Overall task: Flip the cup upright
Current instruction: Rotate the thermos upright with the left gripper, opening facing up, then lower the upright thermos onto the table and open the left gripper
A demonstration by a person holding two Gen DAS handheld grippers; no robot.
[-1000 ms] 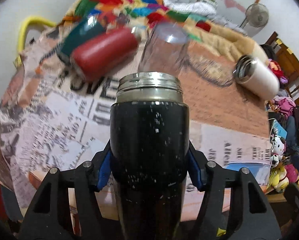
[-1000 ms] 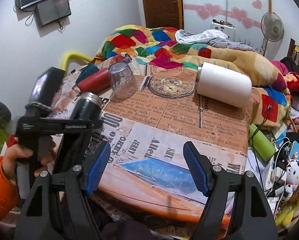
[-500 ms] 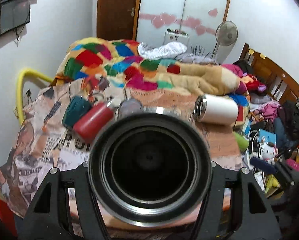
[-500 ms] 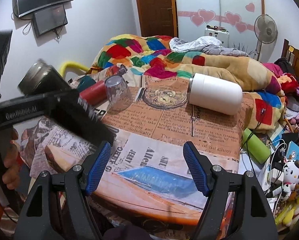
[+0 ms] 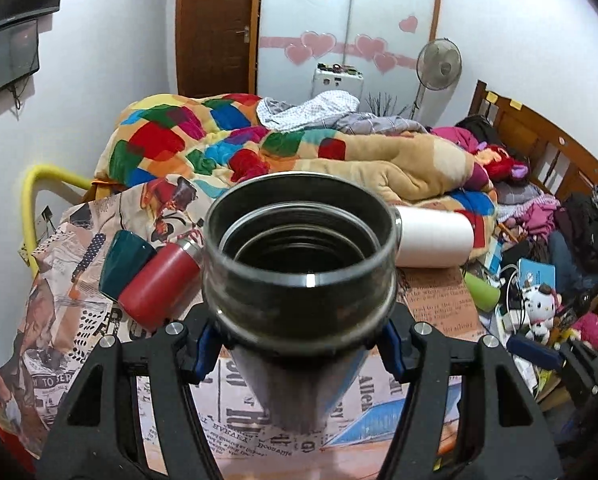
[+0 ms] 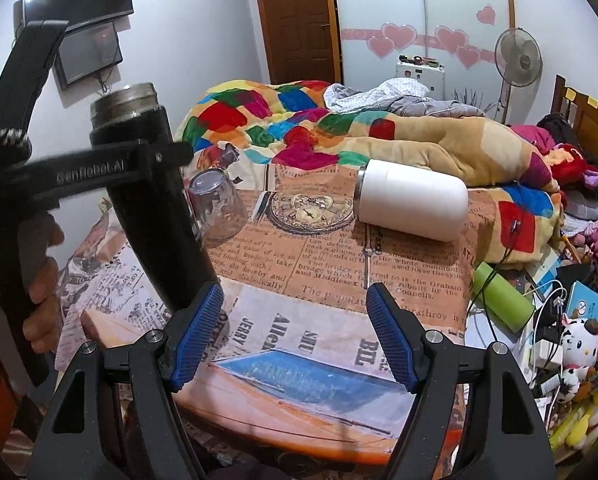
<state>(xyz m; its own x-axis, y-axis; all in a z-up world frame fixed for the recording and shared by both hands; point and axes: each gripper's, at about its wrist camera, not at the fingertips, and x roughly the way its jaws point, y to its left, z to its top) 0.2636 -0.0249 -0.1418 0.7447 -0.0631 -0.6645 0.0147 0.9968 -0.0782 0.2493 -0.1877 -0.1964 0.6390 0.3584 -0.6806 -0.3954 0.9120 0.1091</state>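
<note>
While the left gripper (image 5: 299, 344) fingers are clamped on the black cup (image 6: 155, 200), mouth up and slightly tilted, its base is seen just at the counter (image 6: 339, 264) near the left front edge; whether it touches cannot be told. The flip is judged nearly done: setting down and release are left. The right gripper (image 6: 295, 336) fingers are spread apart, grasping nothing, above the front edge.

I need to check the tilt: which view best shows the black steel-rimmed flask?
Right wrist view: the black steel-rimmed flask shows full-length, mouth up, slightly tilted, clamped by the left gripper. Left wrist view shows mostly its open mouth, foreshortened.
</note>
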